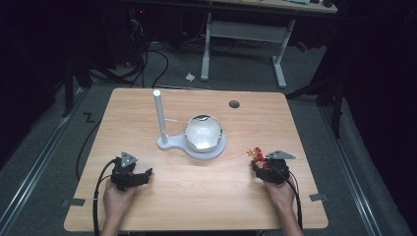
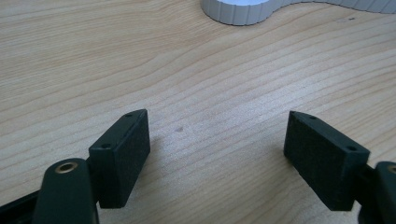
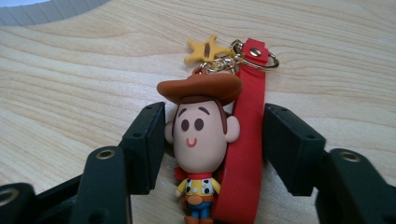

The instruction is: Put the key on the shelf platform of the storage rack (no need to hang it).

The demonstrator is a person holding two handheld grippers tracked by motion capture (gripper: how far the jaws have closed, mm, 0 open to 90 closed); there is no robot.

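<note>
Nearest, at the front edge of the bench (image 1: 196, 201): the left hand (image 1: 117, 196) and the right hand (image 1: 279, 191), each with a tool.

In the left hand, the left tool (image 1: 140, 176), low over the wood, jaws wide apart, with bare bench between the pads (image 2: 123, 158) and nothing in its grip. Pointed toward the middle of the bench.

In the right hand, the right tool (image 3: 215, 130), about half open and closed on a cowboy keychain (image 3: 201, 140). One pad against the ear of the figure, the other pad against the red strap (image 3: 245, 140) just beside the figure. Keychain flat on the bench near the right front part (image 1: 256, 155), face up, brown hat away from the hand. Past the hat, a yellow star charm (image 3: 204, 48) and a metal ring (image 3: 266, 58) at the end of the strap, both on the wood.

Further, at the middle of the bench, well apart from both tools: a white stand base (image 1: 206, 153) with a shiny bowl (image 1: 203, 132) on it and an upright white post (image 1: 160, 115) at its left end.

Behind it, near the far edge, a small round hole (image 1: 234, 104) in the bench top.

Farthest, on the dark floor, the white frame of another desk (image 1: 243, 34) and some cables (image 1: 147, 59).
</note>
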